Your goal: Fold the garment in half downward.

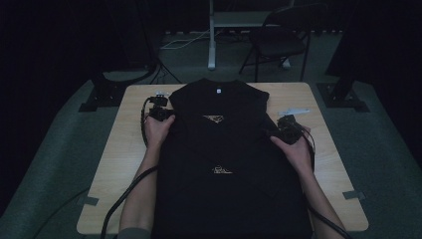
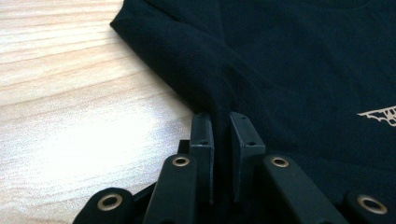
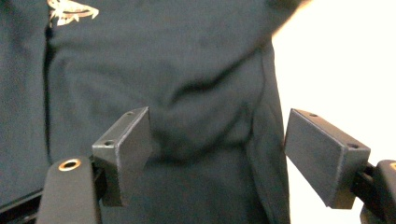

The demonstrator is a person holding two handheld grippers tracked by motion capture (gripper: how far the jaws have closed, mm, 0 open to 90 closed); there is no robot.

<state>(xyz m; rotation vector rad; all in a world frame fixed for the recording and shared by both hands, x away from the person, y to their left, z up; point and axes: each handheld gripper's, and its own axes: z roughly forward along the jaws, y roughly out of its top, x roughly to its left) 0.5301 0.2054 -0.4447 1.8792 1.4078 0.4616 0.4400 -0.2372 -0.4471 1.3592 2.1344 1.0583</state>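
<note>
A black T-shirt with a pale print lies on the wooden table, its sides folded inward. My left gripper is at the shirt's left folded edge, and in the left gripper view it is shut on a ridge of the black cloth. My right gripper sits at the shirt's right edge. In the right gripper view it stands open, its jaws wide apart over the black cloth, with the fold's edge between them.
A small pale scrap lies on the table beyond my right gripper. Bare wood stretches left of the shirt. A folding chair and a desk leg stand behind the table.
</note>
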